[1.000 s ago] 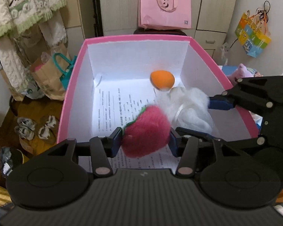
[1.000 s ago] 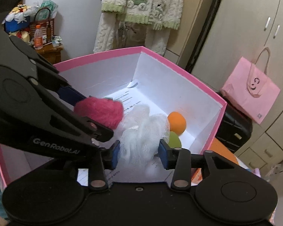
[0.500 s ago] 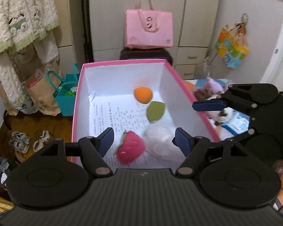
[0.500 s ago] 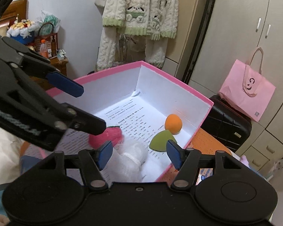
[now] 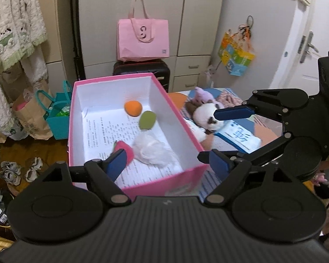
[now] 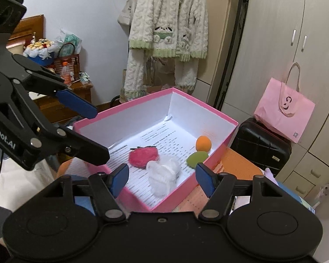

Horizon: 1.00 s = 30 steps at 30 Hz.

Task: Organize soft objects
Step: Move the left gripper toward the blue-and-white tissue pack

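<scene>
A pink box [image 5: 179, 131] [image 6: 228, 129] with a white inside holds a red plush strawberry [image 5: 126, 148] [image 6: 143, 155], a white mesh puff [image 5: 152, 150] [image 6: 164, 175], an orange sponge [image 5: 132, 107] [image 6: 203, 143] and a green sponge [image 5: 147, 120] [image 6: 196, 158]. My left gripper [image 5: 166, 164] is open and empty, raised above the box's near end. My right gripper [image 6: 162, 180] is open and empty, above the box's near corner. It also shows at the right of the left wrist view [image 5: 227, 139].
Plush toys [image 5: 205, 116] and a blue-and-white packet [image 5: 239, 137] lie on the table right of the box. A black suitcase [image 5: 142, 70] with a pink bag [image 5: 143, 37] stands behind. Paper and teal bags [image 5: 54, 118] and shoes [image 5: 19, 171] sit on the floor at left.
Both grippers opened and dropped the strawberry and the white puff into the box, then pulled back and up, away from the box.
</scene>
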Motion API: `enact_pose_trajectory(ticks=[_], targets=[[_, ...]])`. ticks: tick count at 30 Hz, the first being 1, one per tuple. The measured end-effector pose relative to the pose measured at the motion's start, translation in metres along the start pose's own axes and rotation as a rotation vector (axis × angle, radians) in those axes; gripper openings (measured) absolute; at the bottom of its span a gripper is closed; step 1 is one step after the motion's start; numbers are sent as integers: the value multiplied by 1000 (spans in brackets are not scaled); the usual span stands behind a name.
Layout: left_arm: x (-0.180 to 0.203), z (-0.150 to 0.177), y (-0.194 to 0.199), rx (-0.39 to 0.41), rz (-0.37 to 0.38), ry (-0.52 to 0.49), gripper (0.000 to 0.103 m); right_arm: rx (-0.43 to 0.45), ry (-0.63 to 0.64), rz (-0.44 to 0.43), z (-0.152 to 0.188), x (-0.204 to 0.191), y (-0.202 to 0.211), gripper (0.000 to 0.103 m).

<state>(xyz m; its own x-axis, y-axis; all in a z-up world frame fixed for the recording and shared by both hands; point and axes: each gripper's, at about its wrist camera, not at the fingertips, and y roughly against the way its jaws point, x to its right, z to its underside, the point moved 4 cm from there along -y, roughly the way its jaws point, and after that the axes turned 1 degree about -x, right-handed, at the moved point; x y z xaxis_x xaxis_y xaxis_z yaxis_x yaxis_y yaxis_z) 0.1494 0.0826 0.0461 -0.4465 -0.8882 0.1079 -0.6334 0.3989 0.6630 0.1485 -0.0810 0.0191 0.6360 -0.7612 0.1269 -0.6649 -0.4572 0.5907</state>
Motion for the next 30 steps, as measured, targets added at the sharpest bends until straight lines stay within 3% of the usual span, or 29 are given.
enact_pose_trajectory(ticks=[7,11,19,25,30], targets=[[31,13,24,9,27,-42,83,20,21,-21,18,-11,41,74],[54,19,37,42,31,-100,91,55,25,-43,36,-13,71,79],[104,28,46,78,35,-173,93,104,17,28,78,4,116,81],[132,36,18,21,97,-199,94,125,-56,74,125,26,131,84],[148,41,-14,-26,159,-193,94,88,-114,91,151,49,122,86]])
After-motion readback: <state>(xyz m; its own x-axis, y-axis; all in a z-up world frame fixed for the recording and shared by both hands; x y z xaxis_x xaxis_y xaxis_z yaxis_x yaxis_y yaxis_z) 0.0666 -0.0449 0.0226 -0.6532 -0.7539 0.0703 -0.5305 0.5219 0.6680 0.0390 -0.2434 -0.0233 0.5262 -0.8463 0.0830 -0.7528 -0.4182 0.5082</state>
